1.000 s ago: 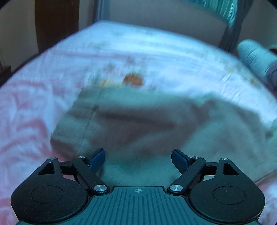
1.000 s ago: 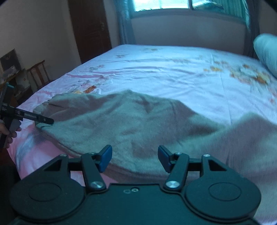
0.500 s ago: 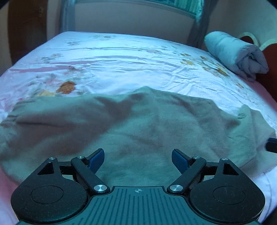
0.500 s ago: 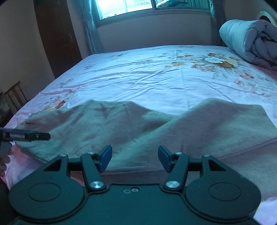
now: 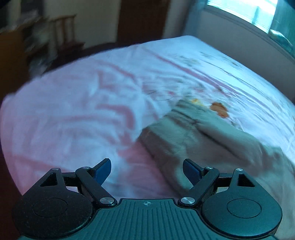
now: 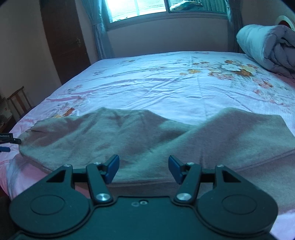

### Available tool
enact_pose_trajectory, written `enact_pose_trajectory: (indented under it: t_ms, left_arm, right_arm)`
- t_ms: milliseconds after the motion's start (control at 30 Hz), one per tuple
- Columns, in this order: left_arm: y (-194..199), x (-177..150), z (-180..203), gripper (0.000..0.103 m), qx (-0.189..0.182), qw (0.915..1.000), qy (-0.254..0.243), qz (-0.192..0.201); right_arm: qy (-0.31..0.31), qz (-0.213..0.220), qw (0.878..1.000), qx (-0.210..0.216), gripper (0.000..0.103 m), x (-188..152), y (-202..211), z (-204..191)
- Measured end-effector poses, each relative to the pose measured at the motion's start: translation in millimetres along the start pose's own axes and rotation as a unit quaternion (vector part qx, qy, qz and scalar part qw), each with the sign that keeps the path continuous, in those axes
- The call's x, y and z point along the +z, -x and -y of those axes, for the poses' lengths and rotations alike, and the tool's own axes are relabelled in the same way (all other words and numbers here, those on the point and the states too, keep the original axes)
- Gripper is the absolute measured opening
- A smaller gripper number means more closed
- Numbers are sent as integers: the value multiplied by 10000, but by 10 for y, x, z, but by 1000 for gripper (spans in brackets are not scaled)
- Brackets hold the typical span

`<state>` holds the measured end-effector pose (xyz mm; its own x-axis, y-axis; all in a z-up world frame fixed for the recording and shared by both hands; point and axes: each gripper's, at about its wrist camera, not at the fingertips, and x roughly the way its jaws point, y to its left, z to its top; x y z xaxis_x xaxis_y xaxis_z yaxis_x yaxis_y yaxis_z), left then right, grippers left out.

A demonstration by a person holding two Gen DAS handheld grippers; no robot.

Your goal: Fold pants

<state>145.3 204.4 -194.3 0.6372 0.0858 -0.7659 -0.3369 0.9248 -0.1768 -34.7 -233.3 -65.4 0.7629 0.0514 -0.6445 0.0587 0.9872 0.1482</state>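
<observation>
Grey-brown fleecy pants (image 6: 129,136) lie spread flat across the near part of a bed with a pink-and-white floral cotton sheet (image 6: 166,83), the two legs fanning apart toward the far side. Right gripper (image 6: 143,167) hovers just above the near edge of the pants, its blue-padded black fingers (image 6: 111,167) spread with nothing between them, fabric visible through the gap but not pinched. In the left wrist view, which is motion-blurred, the left gripper (image 5: 147,170) is also spread wide and empty; the pants (image 5: 202,140) sit ahead and to the right of it, one end nearest the right finger, and bare pink sheet (image 5: 73,120) lies under the left finger. From the right wrist view the left gripper's black tip (image 6: 11,141) shows at the far left edge, just beside the left end of the pants; touching or not, cannot tell. Pants fabric looks soft, thick and matte with shallow wrinkles; sheet is thin, smooth, creased. A rolled grey-white quilt (image 6: 267,48) rests at the far right corner of the bed. Dark wooden door (image 6: 62,37) and a window (image 6: 162,7) behind.
</observation>
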Motion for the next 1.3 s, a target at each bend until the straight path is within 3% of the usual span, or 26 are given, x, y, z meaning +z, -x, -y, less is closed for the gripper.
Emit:
enact_pose_trajectory:
  t_ms: [67, 133, 233, 333, 433, 533, 633, 733, 867, 1033, 1233, 1300]
  left_arm:
    - [-133, -23, -5, 81, -284, 9993, 182, -130]
    - [-247, -26, 74, 48, -428, 9987, 190, -201]
    - [-367, 9, 145, 36, -641, 9972, 291, -239]
    - [-305, 38, 166, 28, -681, 9973, 275, 17]
    - [-139, 118, 192, 25, -783, 9962, 210, 322]
    - [-100, 194, 217, 25, -797, 9965, 74, 257]
    - [-41, 135, 270, 24, -669, 9969, -382, 179]
    - [-17, 135, 217, 24, -698, 9973, -185, 166]
    - [23, 168, 315, 24, -682, 9962, -433, 315]
    - [-210, 291, 197, 21, -823, 9965, -15, 140]
    - [-54, 441, 184, 19, -873, 9943, -215, 567]
    - [-187, 324, 81, 19, -755, 9967, -92, 285]
  right_arm:
    - [30, 34, 10000, 42, 52, 10, -7, -63]
    - [49, 33, 9999, 132, 52, 25, -27, -115]
    - [152, 52, 9997, 177, 52, 50, -28, -198]
    - [275, 157, 9994, 150, 52, 62, 26, -237]
    - [339, 225, 9991, 99, 52, 67, 50, -246]
    - [262, 225, 9993, 109, 52, 75, 27, -237]
    - [263, 244, 9993, 117, 52, 77, 21, -245]
    - [266, 221, 9993, 151, 52, 60, -4, -252]
    - [259, 175, 9993, 215, 52, 55, -38, -272]
    - [279, 260, 9989, 286, 52, 81, -17, -316]
    - [282, 372, 9987, 224, 52, 107, 46, -334]
    - [246, 389, 9987, 201, 52, 106, 50, -323]
